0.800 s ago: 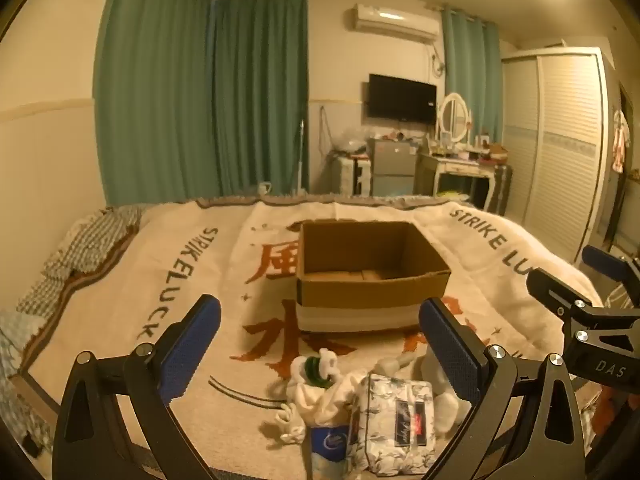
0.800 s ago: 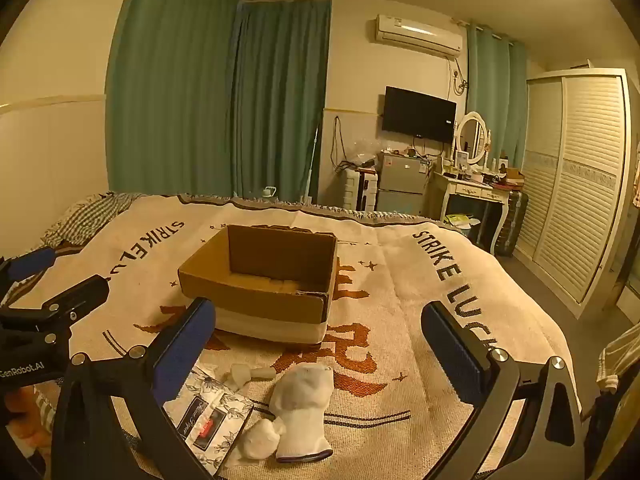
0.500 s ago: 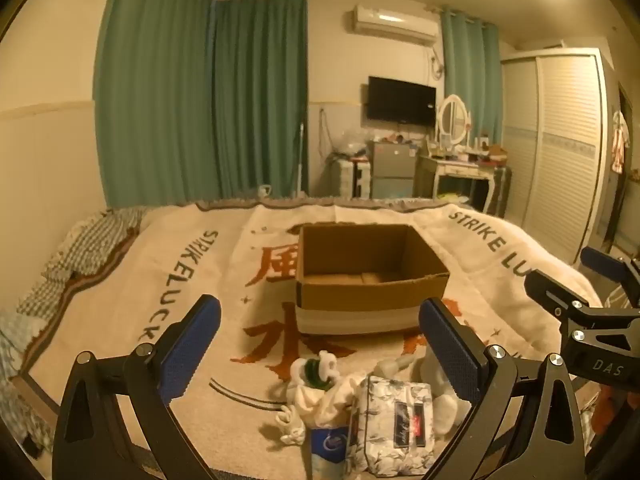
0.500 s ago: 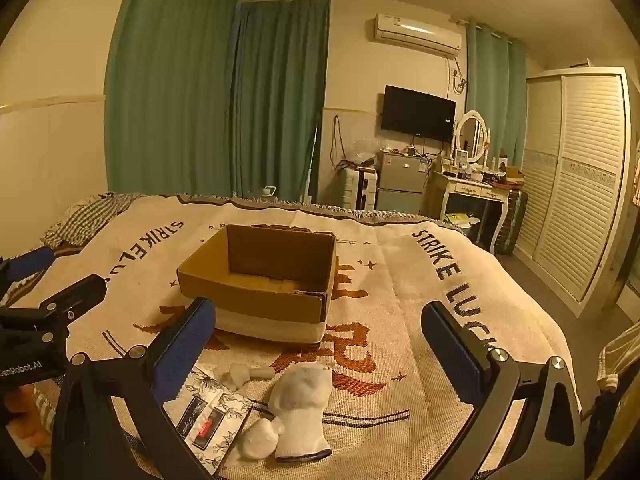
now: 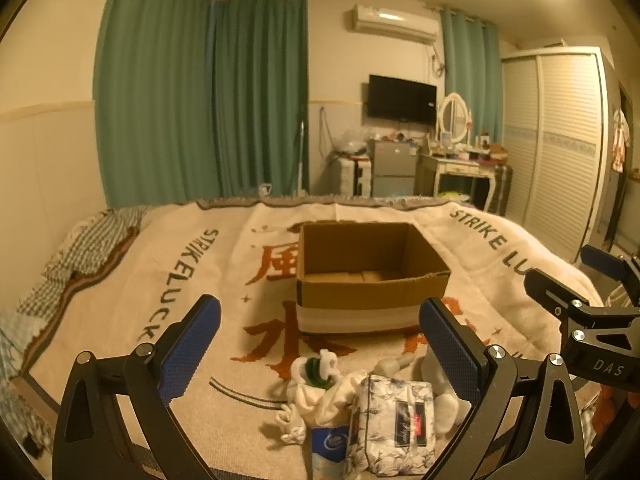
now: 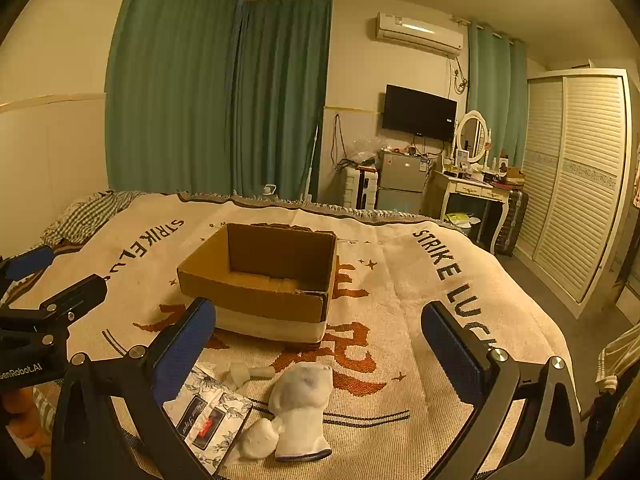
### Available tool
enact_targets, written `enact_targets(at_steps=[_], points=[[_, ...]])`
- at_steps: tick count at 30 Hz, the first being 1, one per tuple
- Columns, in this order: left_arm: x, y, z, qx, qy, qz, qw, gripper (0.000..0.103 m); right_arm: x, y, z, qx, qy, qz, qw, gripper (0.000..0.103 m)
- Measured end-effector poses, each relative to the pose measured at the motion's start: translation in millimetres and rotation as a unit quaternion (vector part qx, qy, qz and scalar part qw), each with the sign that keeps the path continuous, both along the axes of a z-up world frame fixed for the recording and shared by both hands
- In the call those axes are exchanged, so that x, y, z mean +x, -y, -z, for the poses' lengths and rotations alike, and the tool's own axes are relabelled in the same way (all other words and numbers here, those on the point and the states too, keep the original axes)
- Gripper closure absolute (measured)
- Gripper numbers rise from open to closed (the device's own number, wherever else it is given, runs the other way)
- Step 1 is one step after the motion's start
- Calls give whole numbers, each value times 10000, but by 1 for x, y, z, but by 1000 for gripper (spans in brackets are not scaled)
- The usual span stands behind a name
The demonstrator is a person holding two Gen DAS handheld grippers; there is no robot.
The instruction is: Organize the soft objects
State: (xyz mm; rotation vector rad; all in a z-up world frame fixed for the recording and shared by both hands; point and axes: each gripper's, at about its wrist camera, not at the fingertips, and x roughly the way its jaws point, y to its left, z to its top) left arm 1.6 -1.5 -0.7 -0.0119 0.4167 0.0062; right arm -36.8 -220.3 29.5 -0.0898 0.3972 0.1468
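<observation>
An open, empty cardboard box (image 5: 370, 276) sits mid-bed; it also shows in the right wrist view (image 6: 264, 280). In front of it lie soft items: a floral tissue pack (image 5: 394, 428) (image 6: 210, 420), a white plush with a green part (image 5: 316, 376), a blue-labelled pack (image 5: 330, 448) and a white sock-like plush (image 6: 300, 408). My left gripper (image 5: 320, 344) is open and empty above the pile. My right gripper (image 6: 320, 344) is open and empty above the white plush. Each gripper shows in the other's view, the right one (image 5: 592, 316) and the left one (image 6: 44, 300).
The bed is covered by a cream blanket (image 5: 180, 280) with lettering. A checked cloth (image 5: 84, 252) lies at the left edge. Beyond the bed stand green curtains (image 5: 208, 100), a dressing table (image 5: 460, 168) and a white wardrobe (image 5: 560, 148).
</observation>
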Motion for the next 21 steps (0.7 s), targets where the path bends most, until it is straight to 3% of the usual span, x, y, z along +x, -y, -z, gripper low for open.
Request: enact_targets(at_steps=[21], points=[[0, 2, 3, 52, -81, 44, 9999, 2, 4, 1, 8, -3, -83, -9, 10000, 0]])
